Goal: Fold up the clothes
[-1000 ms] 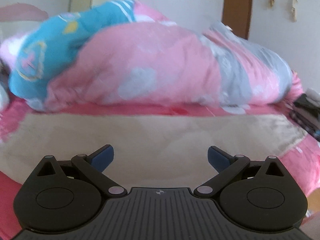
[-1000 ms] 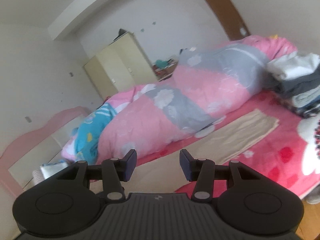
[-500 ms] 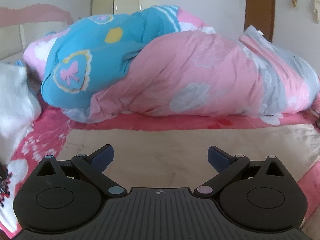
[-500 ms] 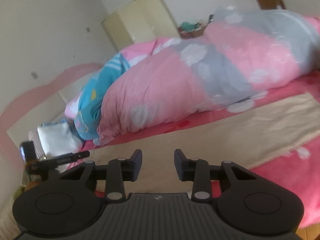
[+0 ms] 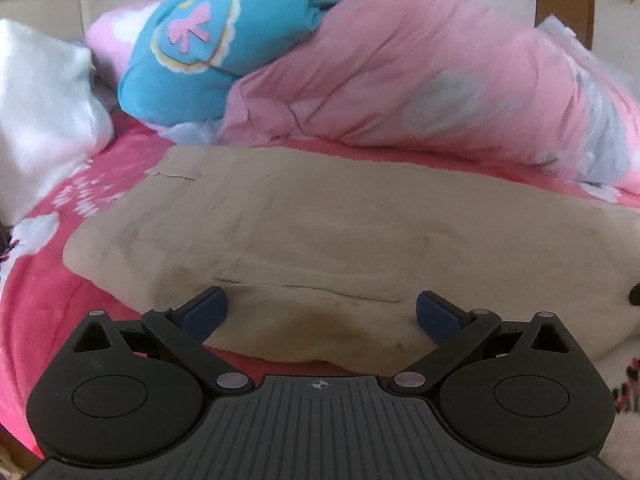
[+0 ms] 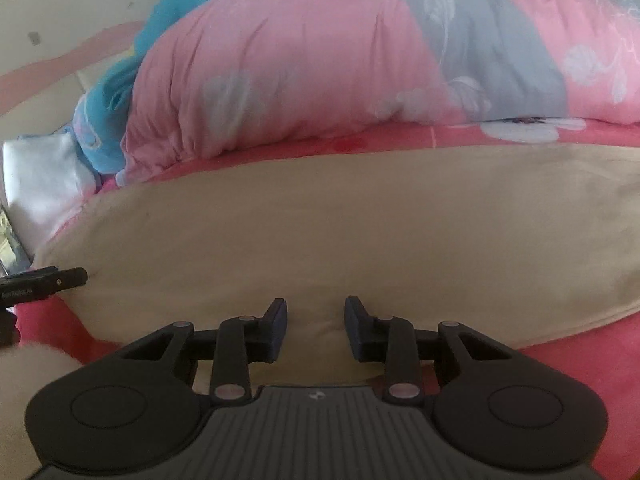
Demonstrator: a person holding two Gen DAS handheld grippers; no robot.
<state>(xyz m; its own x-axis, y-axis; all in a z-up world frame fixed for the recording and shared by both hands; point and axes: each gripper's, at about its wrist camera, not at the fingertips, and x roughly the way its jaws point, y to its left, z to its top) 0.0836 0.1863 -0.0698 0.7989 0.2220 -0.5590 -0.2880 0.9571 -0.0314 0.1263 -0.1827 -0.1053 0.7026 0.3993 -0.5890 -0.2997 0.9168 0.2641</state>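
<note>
Trousers (image 5: 340,232): beige, lying flat on your pink sheet (image 5: 52,304), stretched across both views, in front of the quilt.
Left gripper (image 5: 320,314): you hold it low over the near edge at a stitched pocket seam; fingers spread wide, gripping nothing.
Right gripper (image 6: 316,328): low over the same cloth's near edge; fingers partly apart, a narrow gap between them, nothing in them.
Quilt (image 6: 320,64): pink and grey, bunched behind the trousers.
Blue pillow (image 5: 224,44): resting against the quilt's left end.
White cloth (image 5: 44,108): at the far left, apart from the trousers.
</note>
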